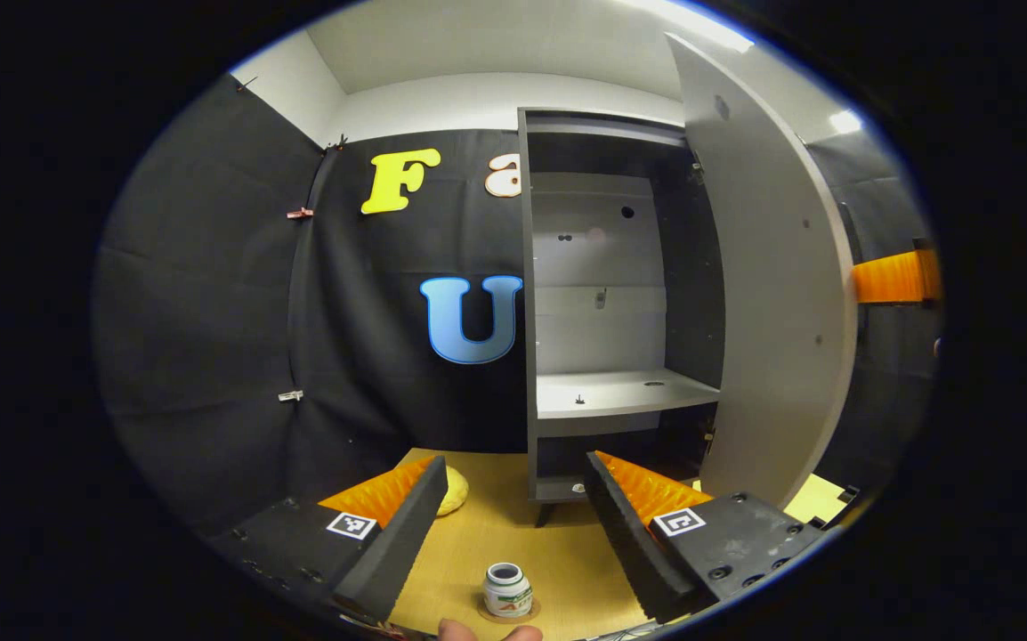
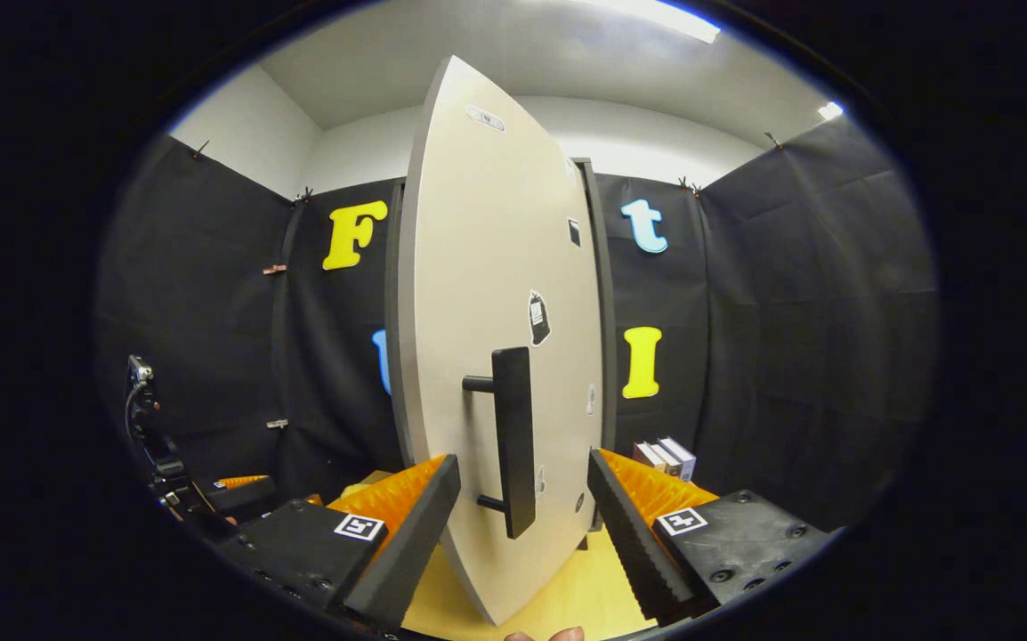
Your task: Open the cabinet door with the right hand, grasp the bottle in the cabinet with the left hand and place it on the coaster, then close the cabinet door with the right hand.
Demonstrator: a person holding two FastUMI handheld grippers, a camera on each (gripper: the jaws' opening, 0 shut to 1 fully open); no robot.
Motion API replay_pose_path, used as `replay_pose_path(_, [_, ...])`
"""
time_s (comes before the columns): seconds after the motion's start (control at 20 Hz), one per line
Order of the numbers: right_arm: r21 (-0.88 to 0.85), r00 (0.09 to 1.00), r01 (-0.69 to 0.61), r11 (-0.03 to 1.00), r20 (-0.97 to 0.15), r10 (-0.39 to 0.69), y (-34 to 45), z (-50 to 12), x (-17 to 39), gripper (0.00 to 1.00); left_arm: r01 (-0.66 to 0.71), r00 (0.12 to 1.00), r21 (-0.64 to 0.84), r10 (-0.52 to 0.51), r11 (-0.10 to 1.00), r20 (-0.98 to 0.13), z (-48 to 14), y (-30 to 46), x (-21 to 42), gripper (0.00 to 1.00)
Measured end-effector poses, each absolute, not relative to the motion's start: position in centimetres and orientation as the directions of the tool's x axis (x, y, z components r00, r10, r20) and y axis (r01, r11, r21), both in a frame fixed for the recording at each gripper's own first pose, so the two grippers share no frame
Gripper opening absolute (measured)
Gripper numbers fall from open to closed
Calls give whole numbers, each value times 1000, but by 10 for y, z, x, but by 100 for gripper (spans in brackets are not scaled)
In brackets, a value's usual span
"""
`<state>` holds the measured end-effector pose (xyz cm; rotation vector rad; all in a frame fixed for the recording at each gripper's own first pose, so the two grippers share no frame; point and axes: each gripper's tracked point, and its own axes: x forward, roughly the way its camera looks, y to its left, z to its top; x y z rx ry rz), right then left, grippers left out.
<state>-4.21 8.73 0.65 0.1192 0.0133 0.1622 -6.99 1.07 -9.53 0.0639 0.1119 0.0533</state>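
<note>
A small white bottle (image 1: 507,588) with a green label stands upright on a round coaster (image 1: 527,613) on the wooden table, low in the left gripper view. My left gripper (image 1: 514,472) is open, its fingers wide apart on either side of the bottle and not touching it. The grey cabinet (image 1: 598,303) stands behind with its door (image 1: 776,294) swung out to the right. In the right gripper view the door's outer face (image 2: 487,294) stands close ahead. Its black handle (image 2: 513,441) sits between the spread fingers of my open right gripper (image 2: 522,463).
A yellow object (image 1: 454,490) lies on the table (image 1: 496,534) left of the cabinet. Small boxes (image 2: 667,456) stand by the wall to the right of the door. The left gripper (image 2: 211,499) shows at the far left of the right gripper view.
</note>
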Motion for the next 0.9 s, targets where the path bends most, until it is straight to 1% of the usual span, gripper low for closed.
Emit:
replay_pose_path(0.25, [135, 966, -256, 957, 17, 256, 121, 16, -37, 95, -50, 993, 57, 56, 997, -102, -89, 3, -69, 97])
replay_pose_path(0.45, [140, 961, -275, 951, 24, 274, 126, 17, -34, 95, -42, 994, 56, 48, 998, -98, -87, -3, -68, 97])
replay_pose_path(0.5, [142, 960, -280, 949, 17, 281, 129, 15, -32, 100, -41, 994, 57, 46, 998, -94, -85, -4, -67, 97])
replay_pose_path(0.55, [146, 958, -286, 947, 29, 285, 131, 15, -32, 100, -41, 995, 60, 47, 997, -92, -85, -5, -68, 98])
replay_pose_path(0.6, [152, 956, -292, 944, 23, 292, 135, 15, -26, 96, -44, 994, 64, 50, 997, -94, -84, -4, -67, 97])
replay_pose_path(0.9, [138, 944, -330, 934, 20, 330, 159, 17, -17, 97, -56, 995, 74, 62, 996, -83, -82, 0, -69, 98])
